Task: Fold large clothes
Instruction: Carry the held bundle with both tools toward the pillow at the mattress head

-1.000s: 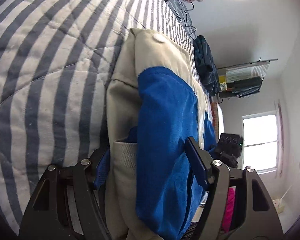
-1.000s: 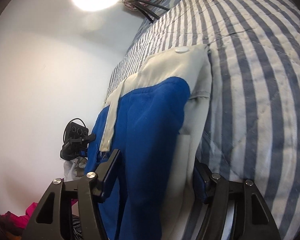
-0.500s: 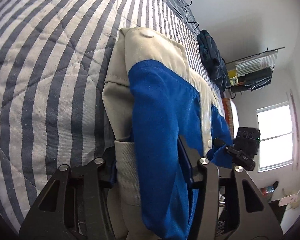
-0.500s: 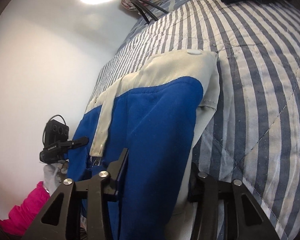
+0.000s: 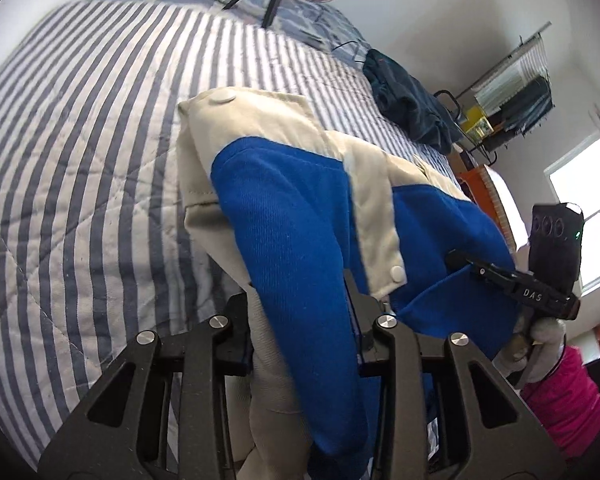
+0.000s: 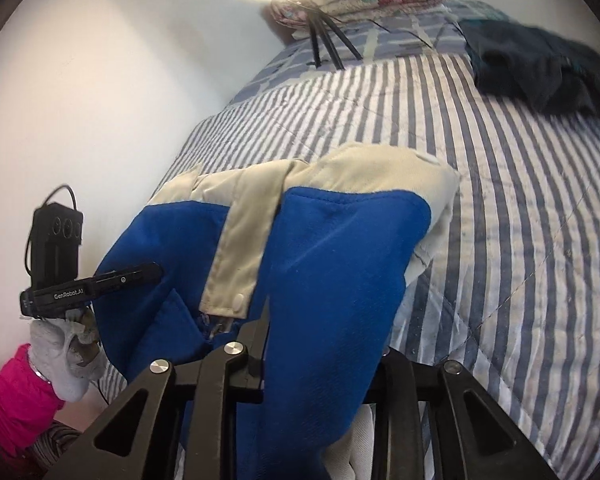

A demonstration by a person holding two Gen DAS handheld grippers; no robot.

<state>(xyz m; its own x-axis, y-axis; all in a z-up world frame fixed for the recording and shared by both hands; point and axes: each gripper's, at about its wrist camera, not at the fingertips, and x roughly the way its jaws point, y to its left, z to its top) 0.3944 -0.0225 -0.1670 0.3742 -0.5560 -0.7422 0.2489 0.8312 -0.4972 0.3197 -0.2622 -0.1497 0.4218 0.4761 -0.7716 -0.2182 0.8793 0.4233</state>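
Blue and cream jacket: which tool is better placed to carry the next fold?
Neither clearly: the left tool and right tool each clamp a near edge of the blue and cream jacket over the striped quilt, so likely both move together.

Black left gripper [image 5: 300, 316] with silver screws, grey-gloved hand [image 6: 66, 352], pink sleeve [image 6: 12, 392]
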